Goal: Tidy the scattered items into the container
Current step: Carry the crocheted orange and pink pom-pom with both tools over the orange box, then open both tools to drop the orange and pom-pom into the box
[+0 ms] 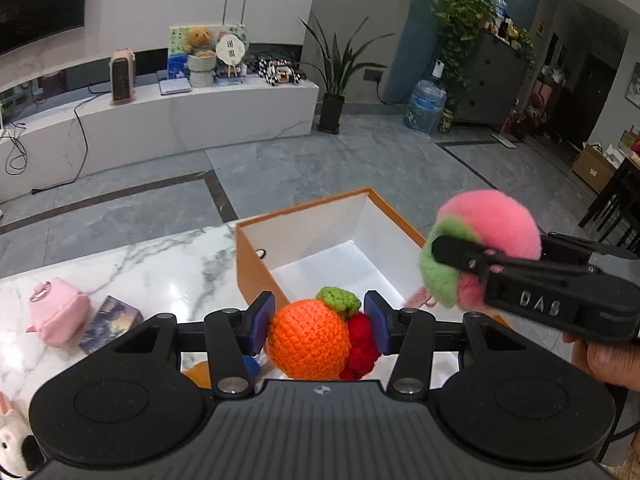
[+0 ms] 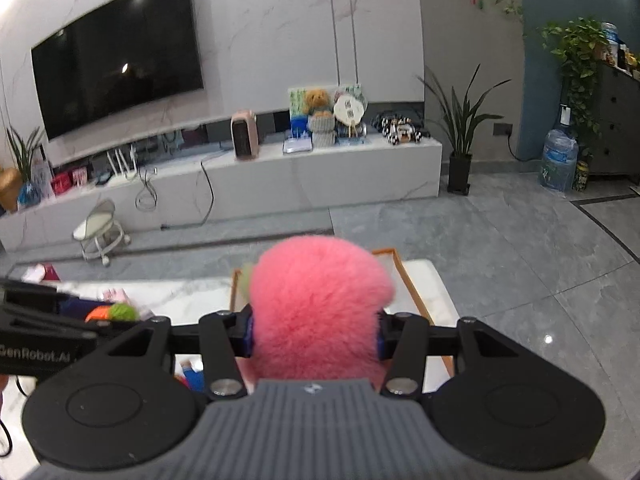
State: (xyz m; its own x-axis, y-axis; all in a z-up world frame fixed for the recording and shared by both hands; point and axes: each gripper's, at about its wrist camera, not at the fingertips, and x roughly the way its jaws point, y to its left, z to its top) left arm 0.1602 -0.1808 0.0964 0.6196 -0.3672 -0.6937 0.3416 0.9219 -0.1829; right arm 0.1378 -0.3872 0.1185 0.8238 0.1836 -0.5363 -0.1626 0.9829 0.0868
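My left gripper (image 1: 319,322) is shut on a crocheted orange fruit toy (image 1: 306,338) with a green leaf and red berries, held near the front edge of the open orange box (image 1: 256,268) with a white inside. My right gripper (image 2: 316,334) is shut on a fluffy pink and green plush ball (image 2: 318,300). In the left wrist view that ball (image 1: 492,228) hangs over the box's right rim. The box (image 2: 416,292) shows behind the ball in the right wrist view. The left gripper and its toy (image 2: 116,312) show at the left there.
On the marble table (image 1: 160,264) lie a pink pig-shaped toy (image 1: 56,312), a dark blue card box (image 1: 110,322) and a white plush (image 1: 12,440) at the lower left. A blue and orange item (image 1: 224,370) lies under my left gripper. Grey floor lies beyond the table.
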